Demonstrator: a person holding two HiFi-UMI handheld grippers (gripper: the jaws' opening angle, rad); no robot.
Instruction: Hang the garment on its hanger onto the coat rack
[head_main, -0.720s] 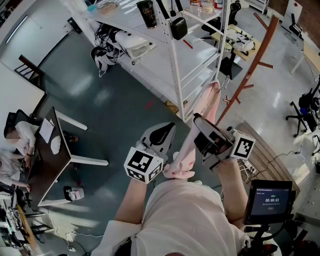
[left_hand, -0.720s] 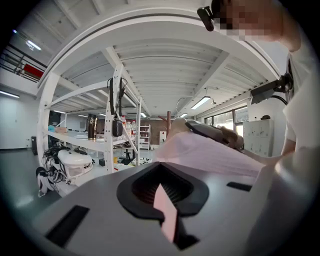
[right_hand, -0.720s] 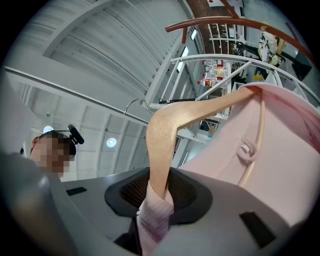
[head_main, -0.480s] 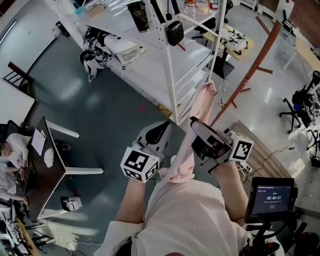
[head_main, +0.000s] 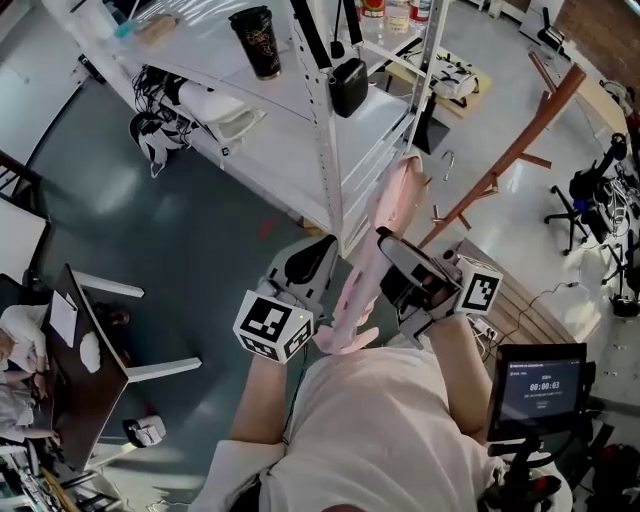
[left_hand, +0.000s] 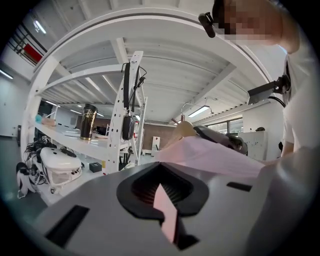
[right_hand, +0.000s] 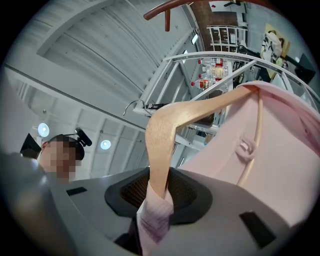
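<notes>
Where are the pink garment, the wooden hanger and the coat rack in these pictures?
pink garment (head_main: 392, 200), head view, its broad upper part.
wooden hanger (right_hand: 161, 131), right gripper view, its curved arm.
coat rack (head_main: 510, 150), head view, its slanting brown pole.

The garment (head_main: 372, 250) is soft pink cloth, thin and smooth, with a few folds. Its hanger (right_hand: 161, 134) is pale wood with a fine grain, not shiny. At 2 o'clock in the head view, the coat rack (head_main: 505, 157) looks like smooth red-brown wood. At 11 o'clock, the shelf (head_main: 200, 62) is white painted metal. The floor (head_main: 200, 250) is shiny. The left gripper (left_hand: 167, 215) and right gripper (right_hand: 155, 200) are matt grey plastic with black ribbed pads (right_hand: 132, 192).
</notes>
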